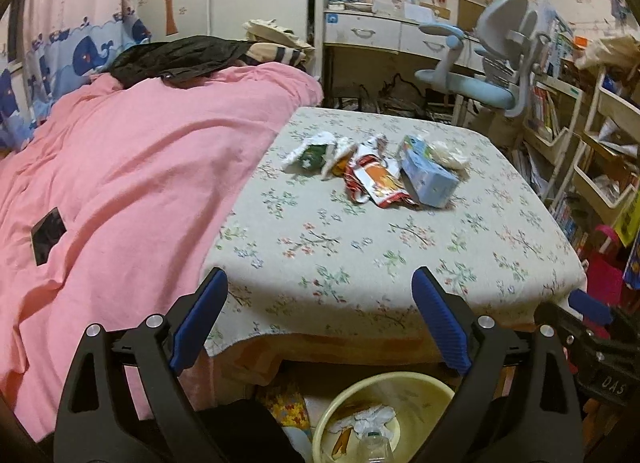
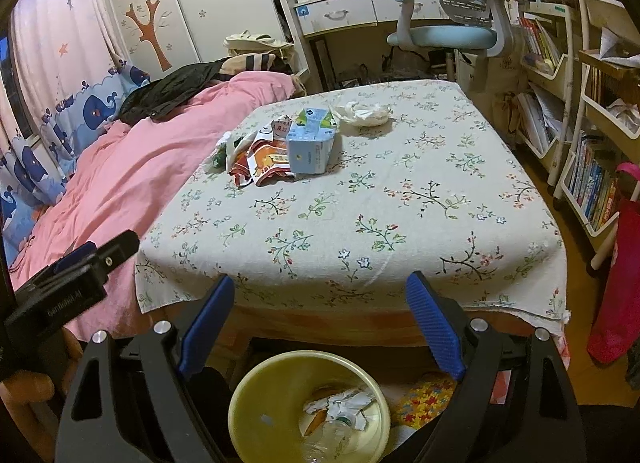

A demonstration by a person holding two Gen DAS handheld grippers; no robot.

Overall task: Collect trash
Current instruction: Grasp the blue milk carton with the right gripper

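A pile of trash lies on the far half of a table with a floral cloth (image 1: pixel 360 255) (image 2: pixel 400 223): a light blue carton (image 1: pixel 430 179) (image 2: pixel 310 149), a red and orange wrapper (image 1: pixel 376 183) (image 2: pixel 264 167), a green and white wrapper (image 1: pixel 316 153), and crumpled white tissue (image 1: pixel 448 153) (image 2: pixel 366 113). A yellow bin (image 1: pixel 404 391) (image 2: pixel 256 391) stands on the floor under the near table edge and holds paper scraps and a clear bottle. My left gripper (image 1: pixel 320 283) and my right gripper (image 2: pixel 320 289) are open and empty, above the bin at the table's near edge.
A bed with a pink cover (image 1: pixel 120 183) (image 2: pixel 120 167) runs along the table's left side. A blue desk chair (image 1: pixel 492 75) (image 2: pixel 448 31) stands behind the table. White book racks (image 1: pixel 580 151) (image 2: pixel 592 167) and a red bag (image 2: pixel 616 283) are on the right.
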